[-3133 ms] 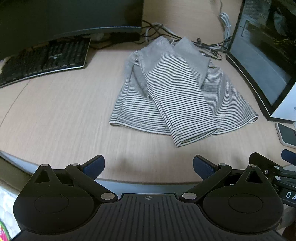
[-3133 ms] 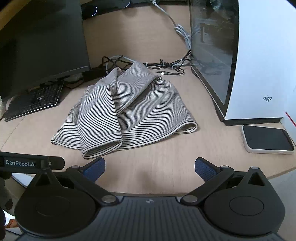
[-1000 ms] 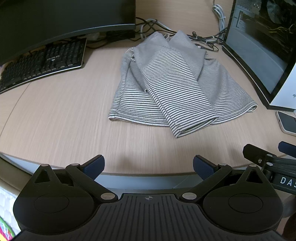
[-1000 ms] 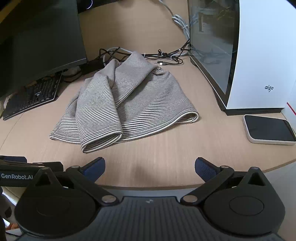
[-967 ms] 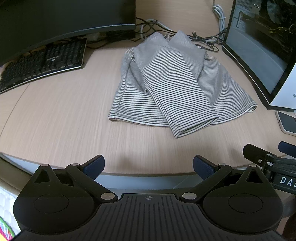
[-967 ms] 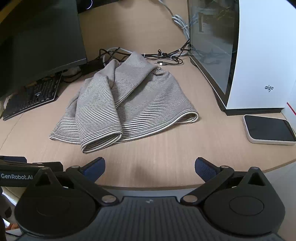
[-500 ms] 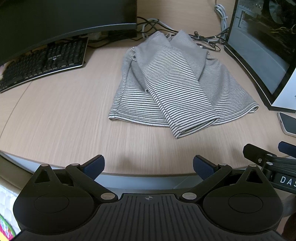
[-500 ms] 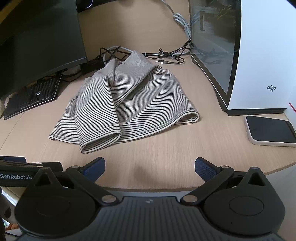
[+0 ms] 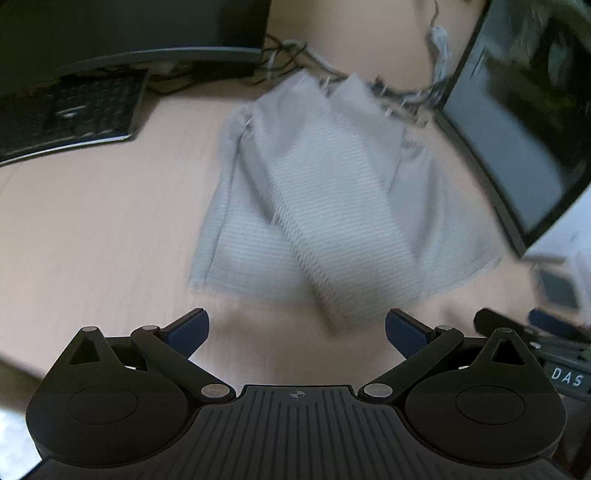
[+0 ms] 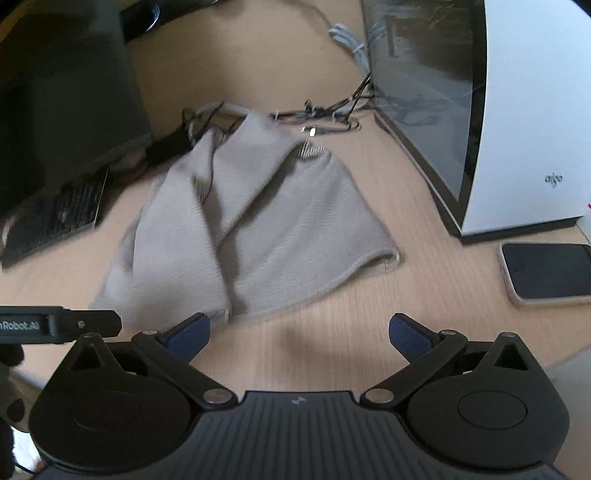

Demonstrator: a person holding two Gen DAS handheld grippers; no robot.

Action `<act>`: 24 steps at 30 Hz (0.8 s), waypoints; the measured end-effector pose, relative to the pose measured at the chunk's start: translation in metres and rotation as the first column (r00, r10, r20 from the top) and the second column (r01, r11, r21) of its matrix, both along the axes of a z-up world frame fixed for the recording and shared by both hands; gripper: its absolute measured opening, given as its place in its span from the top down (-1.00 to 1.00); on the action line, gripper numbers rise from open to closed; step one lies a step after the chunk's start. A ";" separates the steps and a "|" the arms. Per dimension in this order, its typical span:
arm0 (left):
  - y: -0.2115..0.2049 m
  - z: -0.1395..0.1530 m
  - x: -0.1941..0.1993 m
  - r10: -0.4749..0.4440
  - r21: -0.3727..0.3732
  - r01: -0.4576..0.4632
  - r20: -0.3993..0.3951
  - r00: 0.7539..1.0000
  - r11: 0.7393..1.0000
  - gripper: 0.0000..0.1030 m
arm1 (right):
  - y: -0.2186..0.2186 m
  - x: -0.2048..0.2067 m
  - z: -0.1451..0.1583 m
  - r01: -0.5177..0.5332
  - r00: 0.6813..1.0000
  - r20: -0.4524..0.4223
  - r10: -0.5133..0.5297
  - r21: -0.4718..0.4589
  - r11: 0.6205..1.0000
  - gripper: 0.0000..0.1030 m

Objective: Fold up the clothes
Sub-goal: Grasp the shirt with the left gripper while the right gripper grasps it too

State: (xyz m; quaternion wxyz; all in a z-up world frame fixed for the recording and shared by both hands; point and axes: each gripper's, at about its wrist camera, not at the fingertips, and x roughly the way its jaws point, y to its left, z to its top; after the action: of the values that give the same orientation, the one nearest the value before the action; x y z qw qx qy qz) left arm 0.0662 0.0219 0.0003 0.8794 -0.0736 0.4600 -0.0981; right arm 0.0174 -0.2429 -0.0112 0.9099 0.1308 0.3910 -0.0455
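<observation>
A grey striped garment (image 9: 325, 206) lies loosely folded on the wooden desk (image 9: 92, 240), one sleeve laid across its front; motion blur smears its stripes. My left gripper (image 9: 295, 328) is open just short of the garment's near hem, holding nothing. In the right wrist view the same garment (image 10: 258, 229) spreads ahead, and my right gripper (image 10: 299, 332) is open over bare desk (image 10: 332, 339), its left fingertip (image 10: 188, 334) close to the sleeve cuff. The right gripper's body shows at the left view's right edge.
A black keyboard (image 9: 70, 114) and a dark monitor (image 9: 129, 29) stand at the back left. A computer case with a glass side (image 10: 480, 110) stands on the right, a phone (image 10: 546, 271) lies beside it, and cables (image 10: 325, 114) run behind the garment.
Both grippers have moved forward toward the garment, which now looks larger and blurred. The garment itself has not moved; both grippers stay open.
</observation>
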 end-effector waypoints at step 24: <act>0.028 -0.045 0.183 -0.036 -0.472 -0.053 -0.178 0.983 0.880 -1.00 | -0.028 0.182 -0.043 0.006 0.996 0.088 -0.025 0.213 0.977 -1.00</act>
State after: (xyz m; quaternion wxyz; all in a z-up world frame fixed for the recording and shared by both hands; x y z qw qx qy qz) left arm 0.2489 0.0499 -0.0442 0.7895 -0.2971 0.4997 -0.1968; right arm 0.1998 -0.2713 -0.0546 0.9070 0.2325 0.3511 -0.0046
